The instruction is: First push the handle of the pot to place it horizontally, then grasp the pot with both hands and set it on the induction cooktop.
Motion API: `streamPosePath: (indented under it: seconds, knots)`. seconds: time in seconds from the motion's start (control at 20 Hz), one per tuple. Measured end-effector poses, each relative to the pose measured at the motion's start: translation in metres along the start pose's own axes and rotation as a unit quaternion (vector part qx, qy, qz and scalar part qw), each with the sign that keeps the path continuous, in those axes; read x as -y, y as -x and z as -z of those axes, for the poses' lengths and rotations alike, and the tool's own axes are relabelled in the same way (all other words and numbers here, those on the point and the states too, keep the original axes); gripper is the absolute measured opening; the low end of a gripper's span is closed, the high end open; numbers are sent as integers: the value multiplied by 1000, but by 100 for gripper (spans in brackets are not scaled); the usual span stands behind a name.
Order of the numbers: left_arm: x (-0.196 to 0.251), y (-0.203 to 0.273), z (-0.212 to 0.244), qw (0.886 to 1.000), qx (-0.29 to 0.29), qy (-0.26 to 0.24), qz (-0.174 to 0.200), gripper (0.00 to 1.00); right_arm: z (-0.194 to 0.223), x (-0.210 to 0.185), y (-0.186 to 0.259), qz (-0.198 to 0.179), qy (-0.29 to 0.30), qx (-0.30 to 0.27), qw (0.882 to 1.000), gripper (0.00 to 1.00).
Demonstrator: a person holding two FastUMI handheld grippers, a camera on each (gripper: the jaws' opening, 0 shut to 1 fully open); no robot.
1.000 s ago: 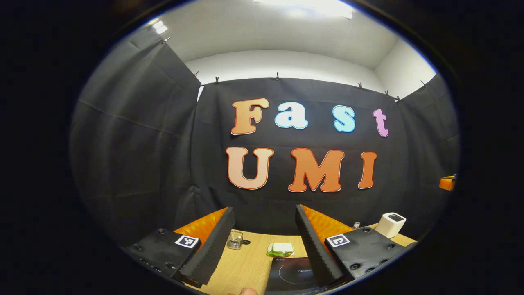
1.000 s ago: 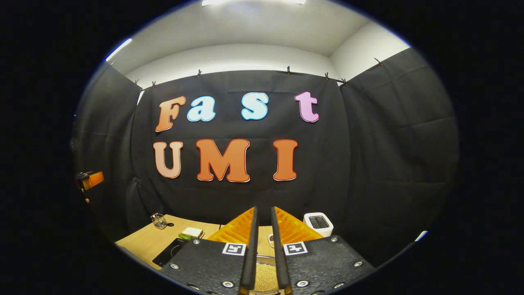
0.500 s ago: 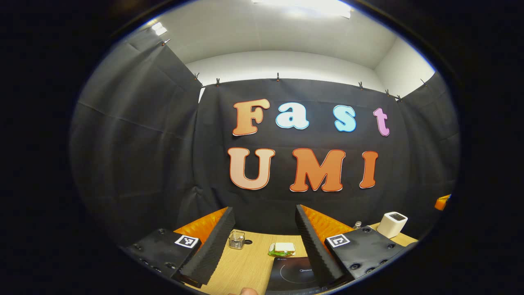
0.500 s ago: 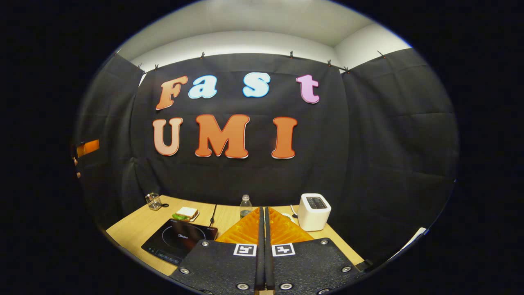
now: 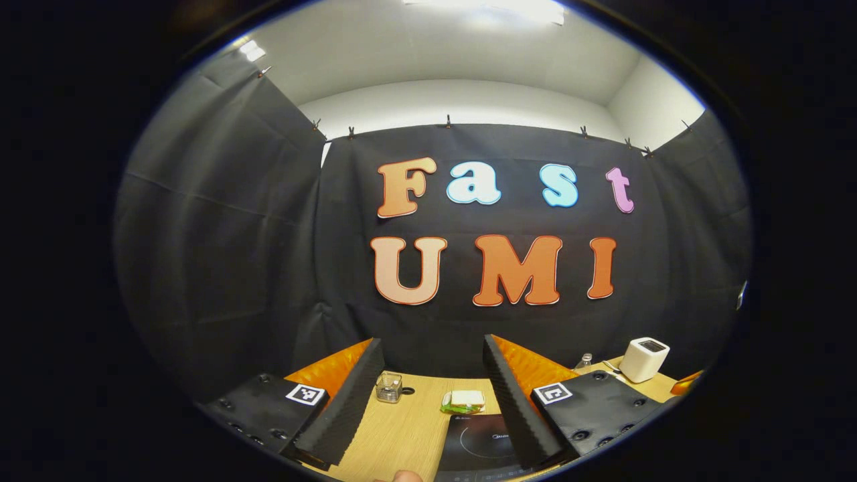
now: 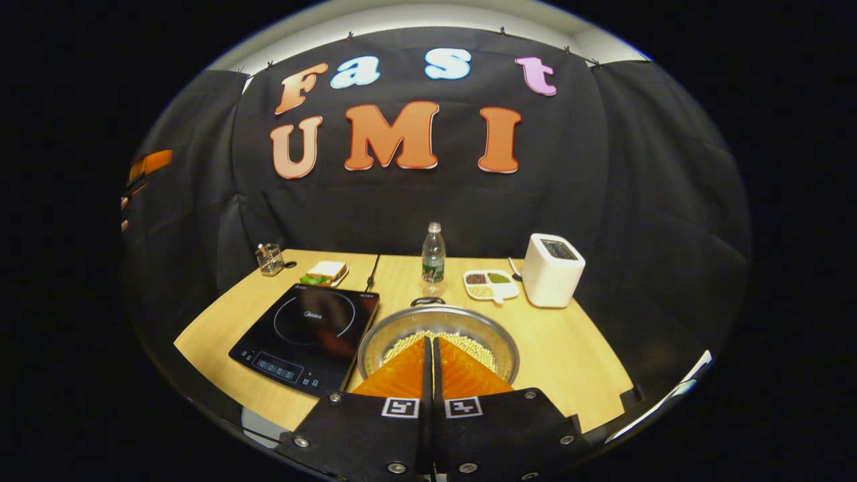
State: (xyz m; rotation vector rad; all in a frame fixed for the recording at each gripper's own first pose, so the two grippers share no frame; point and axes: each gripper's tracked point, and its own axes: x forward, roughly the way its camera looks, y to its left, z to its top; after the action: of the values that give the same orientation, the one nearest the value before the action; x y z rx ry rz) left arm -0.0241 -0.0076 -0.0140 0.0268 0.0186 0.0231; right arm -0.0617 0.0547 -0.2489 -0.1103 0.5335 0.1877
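Pot (image 6: 438,341) of bare metal sits on the tabletop (image 6: 569,348) just right of the induction cooktop (image 6: 308,328), its rim almost touching the cooktop's right edge, and it carries a layer of small pale beans. I judge it stiff and fairly heavy for its thin wall, smooth enough to slip between pads, and apt to spill if tilted; the sound holds would be opposite points on the rim, or a handle. One small dark loop handle (image 6: 427,301) shows at the far rim; whether a second sits at the near rim I cannot tell, since the right gripper (image 6: 429,348) covers that part. This gripper hangs above the pot's near side with its jaws closed together, nothing between them, which suits a push on the handle. The left gripper (image 5: 432,375) is held high over the left part of the cooktop (image 5: 482,442), jaws wide apart and empty. Counted from the cooktop outward: one pot, one cooktop, one sandwich (image 6: 326,271) on a plate just behind it, one small glass jar (image 6: 270,259) behind and to its left, one water bottle (image 6: 433,251) behind its right corner, one divided dish (image 6: 491,284) of grains farther right, and one white toaster (image 6: 552,270) beyond that.
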Motion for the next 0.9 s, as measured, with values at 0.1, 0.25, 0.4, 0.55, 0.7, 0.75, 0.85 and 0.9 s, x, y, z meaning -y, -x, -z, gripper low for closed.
streamPosePath:
  seconds: [0.1,0.25,0.4,0.55,0.7,0.75,0.85,0.9]
  knots:
    - [4,0,9,1000,-7,3,1,98,24,-5,-7,-10,-4,-27,1000,0]
    - [3,-1,23,1000,-18,5,-2,98,55,-9,-15,-15,-11,-59,998,0]
    - [0,-4,42,999,-31,-1,-10,98,77,-11,-21,-17,-11,-78,997,0]
    - [-5,-5,51,999,-33,-13,-17,98,97,-15,-28,-22,-6,-97,995,0]
    - [-7,-4,52,999,-30,-19,-22,98,116,-24,-32,-40,-11,-125,991,0]
    - [-7,-4,51,999,-29,-20,-22,98,122,-25,-30,-43,-12,-130,991,0]
    - [-6,-4,48,999,-25,-22,-22,98,129,-25,-27,-46,-10,-137,990,0]
    - [-5,-3,47,999,-24,-22,-21,97,132,-23,-27,-44,-9,-141,989,0]
